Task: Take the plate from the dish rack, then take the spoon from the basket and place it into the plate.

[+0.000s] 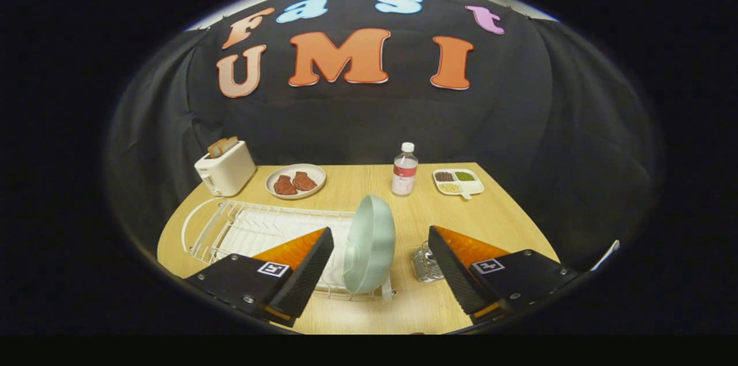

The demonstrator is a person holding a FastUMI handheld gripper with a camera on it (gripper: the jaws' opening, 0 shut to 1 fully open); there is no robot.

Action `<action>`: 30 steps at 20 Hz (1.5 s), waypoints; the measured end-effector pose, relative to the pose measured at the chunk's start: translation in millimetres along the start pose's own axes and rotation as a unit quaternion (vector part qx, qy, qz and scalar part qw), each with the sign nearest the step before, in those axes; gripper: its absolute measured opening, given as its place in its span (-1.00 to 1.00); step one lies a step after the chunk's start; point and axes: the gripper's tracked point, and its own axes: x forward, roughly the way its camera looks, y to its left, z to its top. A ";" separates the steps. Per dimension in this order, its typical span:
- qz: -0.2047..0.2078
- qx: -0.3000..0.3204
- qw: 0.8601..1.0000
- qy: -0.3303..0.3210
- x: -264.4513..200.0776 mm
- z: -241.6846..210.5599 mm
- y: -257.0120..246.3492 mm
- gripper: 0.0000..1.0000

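With the gripper [380, 274] held open, the plate [370, 251] standing on edge between its fingers at the rack's [230, 227] right end could be tipped if clipped off-centre, and the basket [425, 262], perhaps meshed, lies half-hidden near the desk's [507, 216] front edge.

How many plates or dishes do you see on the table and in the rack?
3: a green plate upright in the dish rack, a plate of meat beside the toaster, a divided dish right of the bottle.
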 end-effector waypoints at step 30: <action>-0.102 -0.010 0.975 0.195 37.0 -45.1 -3.8 -0.46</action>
